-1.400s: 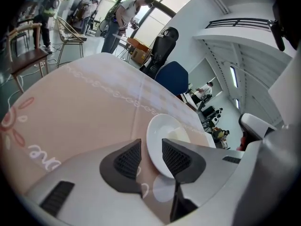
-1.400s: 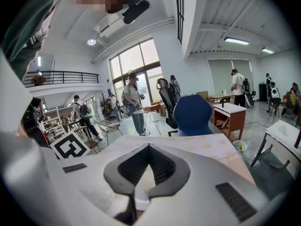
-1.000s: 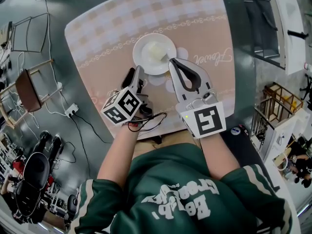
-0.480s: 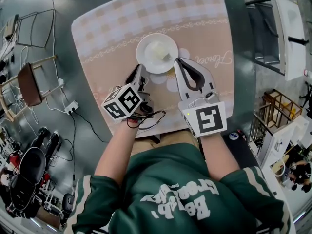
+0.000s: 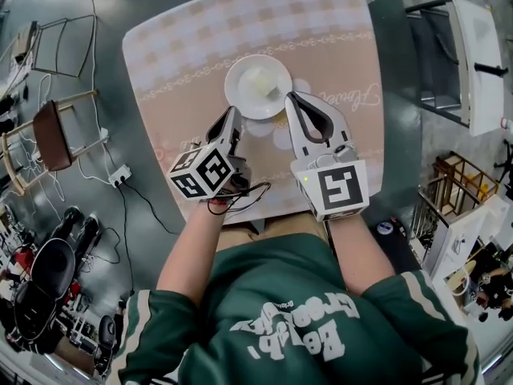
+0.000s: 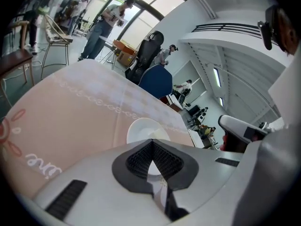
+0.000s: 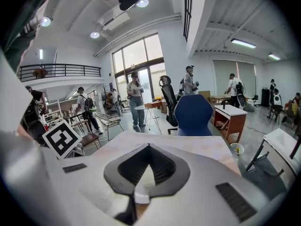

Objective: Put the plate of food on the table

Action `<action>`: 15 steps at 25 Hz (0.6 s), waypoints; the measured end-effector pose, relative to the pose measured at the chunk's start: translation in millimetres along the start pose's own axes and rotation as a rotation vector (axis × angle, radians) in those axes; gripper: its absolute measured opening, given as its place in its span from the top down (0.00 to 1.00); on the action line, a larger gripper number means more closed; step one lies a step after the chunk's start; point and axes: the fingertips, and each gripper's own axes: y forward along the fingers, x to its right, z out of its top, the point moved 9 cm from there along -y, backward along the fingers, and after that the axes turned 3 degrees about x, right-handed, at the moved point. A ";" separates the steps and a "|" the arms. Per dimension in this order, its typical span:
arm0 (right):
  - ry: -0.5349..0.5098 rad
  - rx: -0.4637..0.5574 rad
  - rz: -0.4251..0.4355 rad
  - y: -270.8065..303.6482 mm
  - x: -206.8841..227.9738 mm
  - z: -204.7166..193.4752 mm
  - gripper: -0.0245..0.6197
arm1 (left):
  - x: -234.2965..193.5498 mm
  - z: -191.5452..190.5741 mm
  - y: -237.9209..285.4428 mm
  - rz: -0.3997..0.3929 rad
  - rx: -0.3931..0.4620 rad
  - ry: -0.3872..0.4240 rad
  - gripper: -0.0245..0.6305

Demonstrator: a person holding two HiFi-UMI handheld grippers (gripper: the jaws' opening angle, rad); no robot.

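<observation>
A white plate (image 5: pixel 258 87) with a pale piece of food (image 5: pixel 260 80) rests on the pink checked tablecloth (image 5: pixel 192 46), near the table's middle. My left gripper (image 5: pixel 233 117) hovers just below and left of the plate, jaws shut with nothing between them. My right gripper (image 5: pixel 290 97) is at the plate's lower right rim, also shut and empty. In the left gripper view the plate (image 6: pixel 141 130) lies just beyond the closed fingertips (image 6: pixel 151 141). In the right gripper view the jaws (image 7: pixel 148 146) meet at their tips over the table.
Chairs (image 5: pixel 48 135) and a power strip (image 5: pixel 119 176) with cables are on the floor to the left. A white cabinet (image 5: pixel 473 54) is on the right. A blue office chair (image 7: pixel 193 114) stands past the table's far edge, with people beyond it.
The plate has stayed in place on the cloth. My right gripper's tip has drawn slightly off the plate's rim. The head view has shifted a little.
</observation>
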 end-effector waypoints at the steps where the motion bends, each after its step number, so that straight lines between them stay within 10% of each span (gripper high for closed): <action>1: -0.003 0.002 0.003 -1.1 -1.4 1.3 0.94 | 2.2 1.0 -2.9 -0.009 0.000 0.010 0.95; 15: -0.056 0.114 0.000 -35.1 -27.2 55.1 0.94 | 78.8 49.0 -68.2 -0.099 0.131 0.421 0.95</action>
